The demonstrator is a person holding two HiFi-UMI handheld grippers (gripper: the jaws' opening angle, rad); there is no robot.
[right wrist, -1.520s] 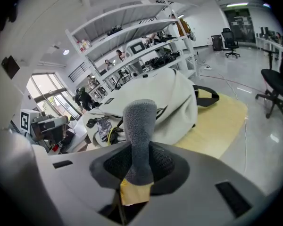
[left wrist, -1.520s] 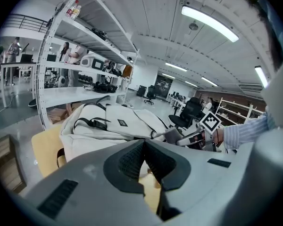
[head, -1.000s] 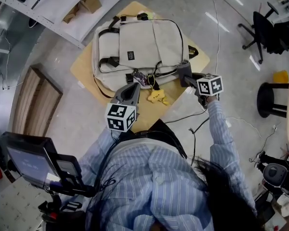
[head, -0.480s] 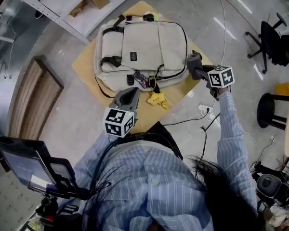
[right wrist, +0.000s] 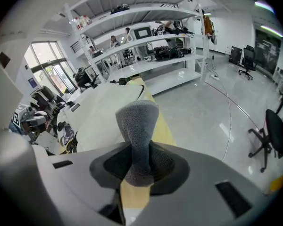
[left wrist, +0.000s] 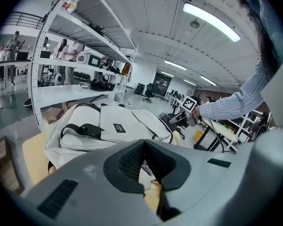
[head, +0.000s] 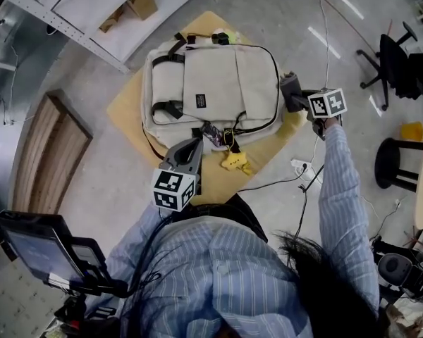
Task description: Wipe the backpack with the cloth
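cloth (pinched in right gripper) just beside backpack, apparently apart.

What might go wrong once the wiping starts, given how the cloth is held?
The right gripper pinches the grey cloth by a narrow bunch, so it may slip out under drag. The backpack lies loose on the yellow mat, and the shut left gripper grips nothing, so it may slide.
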